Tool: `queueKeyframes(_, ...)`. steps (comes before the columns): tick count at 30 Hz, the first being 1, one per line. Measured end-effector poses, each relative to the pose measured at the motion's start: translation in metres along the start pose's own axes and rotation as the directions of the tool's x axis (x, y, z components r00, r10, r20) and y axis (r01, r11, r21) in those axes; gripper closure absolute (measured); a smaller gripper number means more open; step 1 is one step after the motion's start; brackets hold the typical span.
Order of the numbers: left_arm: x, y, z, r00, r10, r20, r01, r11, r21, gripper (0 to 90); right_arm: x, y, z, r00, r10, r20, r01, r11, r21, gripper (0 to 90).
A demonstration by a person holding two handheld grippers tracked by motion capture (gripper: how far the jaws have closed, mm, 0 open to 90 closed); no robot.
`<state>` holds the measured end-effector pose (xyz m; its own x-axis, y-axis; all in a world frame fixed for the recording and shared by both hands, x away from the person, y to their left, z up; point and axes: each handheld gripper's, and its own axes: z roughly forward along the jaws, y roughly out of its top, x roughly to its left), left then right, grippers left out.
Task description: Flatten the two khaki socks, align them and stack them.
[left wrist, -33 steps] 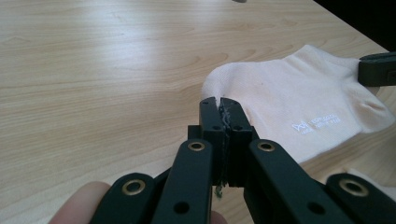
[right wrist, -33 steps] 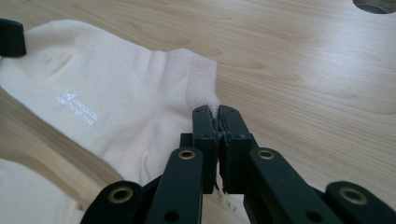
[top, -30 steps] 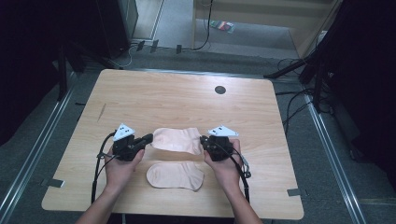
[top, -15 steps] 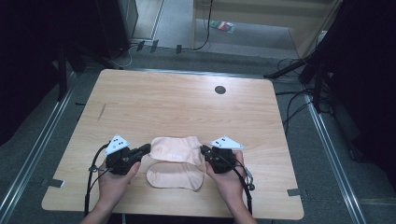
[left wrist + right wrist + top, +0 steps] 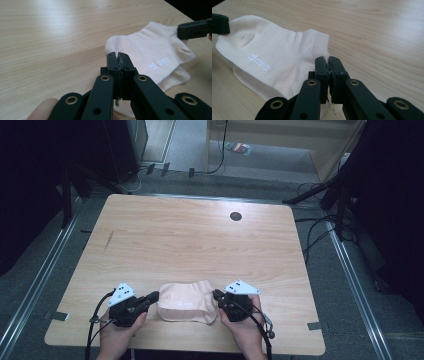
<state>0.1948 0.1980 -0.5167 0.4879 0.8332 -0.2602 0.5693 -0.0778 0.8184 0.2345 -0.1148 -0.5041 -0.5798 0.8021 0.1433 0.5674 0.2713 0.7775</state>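
High view: left tongs [image 5: 150, 297] and right tongs [image 5: 218, 295] each clamped on opposite ends of upper sock [image 5: 187, 296], near front edge of tabletop [image 5: 200, 240]; lower sock [image 5: 200, 316] beneath, nearly covered.
Left gripper view: jaws pinched on sock edge.
Right gripper view: jaws pinched on ribbed cuff; white print on sock.

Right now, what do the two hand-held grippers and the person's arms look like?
The left hand-held gripper and right hand-held gripper are black, each topped by a grey three-cornered plate and trailing a black cable. Their flat linkage arms carry brass-ringed pivots. The forearms are bare, with no sleeves in sight.
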Motion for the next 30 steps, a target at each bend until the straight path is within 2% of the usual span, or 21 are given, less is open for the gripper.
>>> queueKeyframes(2, 0.0, -0.002, 0.0, 1.0, -0.004, 0.003, 0.004, 1.0, 0.006, 89.7, 0.001, -0.003, -0.001, 1.0, 0.006, -0.004, -0.006, 1.0, 0.005, 87.1)
queueKeyframes(3, 0.0, -0.006, -0.001, 0.9999, -0.014, 0.01, 0.013, 0.9996, 0.025, 89.8, 0.001, -0.005, -0.001, 1.0, 0.007, -0.004, -0.007, 1.0, 0.01, 87.1)
queueKeyframes(9, -0.001, -0.011, 0.0, 0.9997, -0.016, 0.016, 0.015, 0.9986, 0.05, 89.8, 0.005, -0.011, -0.003, 1.0, 0.002, -0.009, -0.002, 1.0, 0.025, 87.1)
queueKeyframes(16, -0.005, -0.017, 0.006, 0.9998, 0.005, 0.02, -0.007, 0.9967, 0.08, 89.7, 0.004, -0.02, -0.004, 0.9999, 0.013, 0.001, -0.013, 0.999, 0.045, 87.1)
queueKeyframes(23, -0.007, -0.02, 0.006, 0.9987, 0.045, -0.026, -0.042, 0.9951, 0.089, 89.6, 0.006, -0.024, 0.001, 1.0, -0.006, 0.002, 0.006, 0.999, 0.042, 87.0)
queueKeyframes(30, -0.008, -0.022, 0.01, 0.9969, 0.066, -0.043, -0.062, 0.9936, 0.095, 89.5, 0.005, -0.028, 0.005, 0.9997, -0.022, 0.008, 0.022, 0.999, 0.047, 86.8)
